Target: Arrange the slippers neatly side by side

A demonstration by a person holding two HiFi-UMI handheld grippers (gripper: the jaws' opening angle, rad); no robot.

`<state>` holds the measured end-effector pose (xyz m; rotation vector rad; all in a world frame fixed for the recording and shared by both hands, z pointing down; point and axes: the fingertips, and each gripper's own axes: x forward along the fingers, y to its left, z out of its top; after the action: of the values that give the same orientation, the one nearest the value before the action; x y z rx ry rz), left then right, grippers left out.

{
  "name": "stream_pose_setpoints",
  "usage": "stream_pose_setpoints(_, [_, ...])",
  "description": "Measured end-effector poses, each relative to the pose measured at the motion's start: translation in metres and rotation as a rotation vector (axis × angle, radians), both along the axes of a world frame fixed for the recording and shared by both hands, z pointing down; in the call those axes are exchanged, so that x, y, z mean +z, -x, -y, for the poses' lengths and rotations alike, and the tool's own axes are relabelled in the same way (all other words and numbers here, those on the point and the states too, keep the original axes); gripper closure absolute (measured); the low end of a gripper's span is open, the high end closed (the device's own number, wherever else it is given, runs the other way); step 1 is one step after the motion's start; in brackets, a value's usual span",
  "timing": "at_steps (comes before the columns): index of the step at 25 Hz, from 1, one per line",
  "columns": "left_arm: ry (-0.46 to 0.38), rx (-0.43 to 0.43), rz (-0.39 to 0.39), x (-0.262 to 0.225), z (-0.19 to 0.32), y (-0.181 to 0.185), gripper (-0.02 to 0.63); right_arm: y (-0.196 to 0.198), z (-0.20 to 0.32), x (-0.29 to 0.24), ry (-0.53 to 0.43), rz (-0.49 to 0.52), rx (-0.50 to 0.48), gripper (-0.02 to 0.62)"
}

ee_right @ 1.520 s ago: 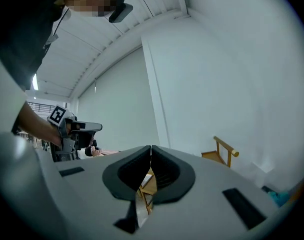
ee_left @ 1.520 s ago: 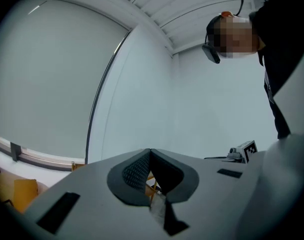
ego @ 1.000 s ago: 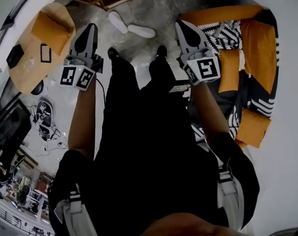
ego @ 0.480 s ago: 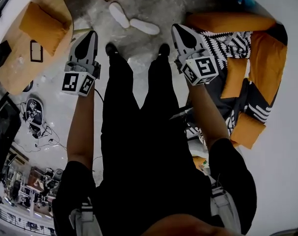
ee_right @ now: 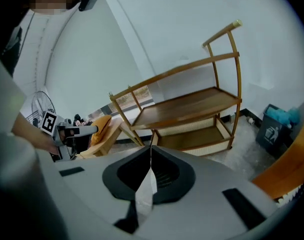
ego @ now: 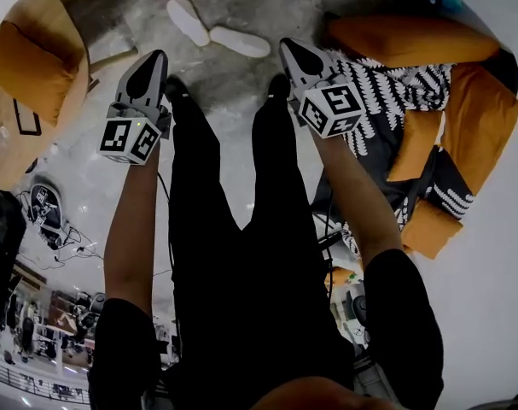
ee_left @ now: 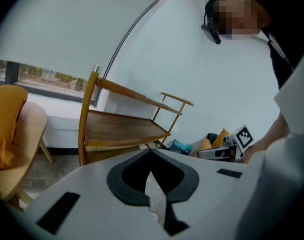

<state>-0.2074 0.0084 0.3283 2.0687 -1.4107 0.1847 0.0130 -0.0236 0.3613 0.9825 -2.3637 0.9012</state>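
Note:
Two white slippers lie on the grey floor at the top of the head view, apart and at an angle to each other: one [ego: 187,20] further left, the other [ego: 240,42] nearer my feet. My left gripper [ego: 155,56] hangs in the air left of my legs, shut and empty. Right of my legs, my right gripper [ego: 287,46] is also shut and empty. Both point towards the slippers from a distance. Neither gripper view shows the slippers; in each, the jaws [ee_left: 150,154] [ee_right: 150,149] stand together with nothing between them.
A wooden shelf rack [ee_left: 124,129] [ee_right: 192,111] stands beyond the slippers. An orange armchair [ego: 28,67] is on the left, and an orange sofa [ego: 463,101] with a black-and-white blanket [ego: 395,84] on the right. My black shoes [ego: 175,88] stand between the grippers. Cables [ego: 45,207] lie at the left.
Both grippers have sunk towards the floor, still shut. In the head view the slippers and the armchair have slid up and to the left.

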Motion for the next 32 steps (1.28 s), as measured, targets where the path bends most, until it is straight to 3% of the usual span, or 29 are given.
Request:
stream_pose_setpoints(7, [0.143,0.031,-0.049,0.103,-0.002,-0.028,0.592,-0.003,-0.022,0.113,0.145,-0.072,-0.008,0.563])
stream_pose_setpoints(11, [0.248,0.082,-0.025,0.16,-0.014,-0.04,0.592,0.004,-0.038,0.171,0.255,-0.038,-0.002,0.563])
stream_pose_setpoints(14, [0.339,0.1,-0.014,0.197,-0.029,-0.041,0.592,-0.002,-0.049,0.211,0.371,-0.015,0.083,0.563])
stream_pose_setpoints(18, [0.427,0.106,-0.004,0.239,-0.044,-0.041,0.592,-0.027,-0.06,0.255,0.52,0.063,0.307,0.563])
stream_pose_setpoints(20, [0.467,0.115,0.006,0.259,-0.05,-0.039,0.592,-0.038,-0.067,0.273,0.559,0.066,0.371,0.563])
stream_pose_setpoints(27, [0.583,0.165,0.052,0.318,-0.067,-0.039,0.592,-0.053,-0.088,0.312,0.605,0.071,0.409,0.563])
stream_pose_setpoints(32, [0.626,0.247,0.111,0.35,-0.075,-0.045,0.592,-0.06,-0.097,0.336,0.653,0.125,0.514,0.563])
